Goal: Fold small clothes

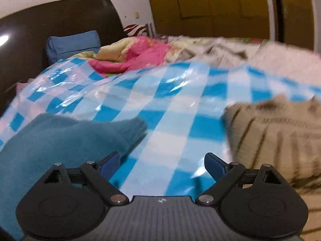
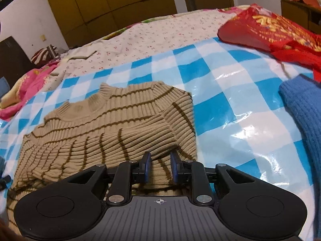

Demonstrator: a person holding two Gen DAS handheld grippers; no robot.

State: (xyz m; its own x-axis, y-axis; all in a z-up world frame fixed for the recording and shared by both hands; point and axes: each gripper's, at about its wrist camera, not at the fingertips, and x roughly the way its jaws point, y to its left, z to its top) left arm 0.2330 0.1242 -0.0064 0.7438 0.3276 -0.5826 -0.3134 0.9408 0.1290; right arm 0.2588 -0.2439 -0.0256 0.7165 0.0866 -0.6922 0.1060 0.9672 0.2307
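Note:
A beige ribbed sweater with brown stripes lies flat on the blue-and-white checked plastic sheet, one sleeve folded across its body. My right gripper sits at the sweater's near edge, jaws narrow, shut on a bunch of the knit between the blue pads. In the left wrist view the same sweater is a blur at the right. My left gripper hovers over the checked sheet, open wide with nothing between its fingers. A teal knit cloth lies just to its left.
A blue knit garment lies at the right, and a red printed bag lies beyond it. A pink quilt, a blue pillow and a dark headboard are at the back left. Yellow-brown wardrobe doors stand behind.

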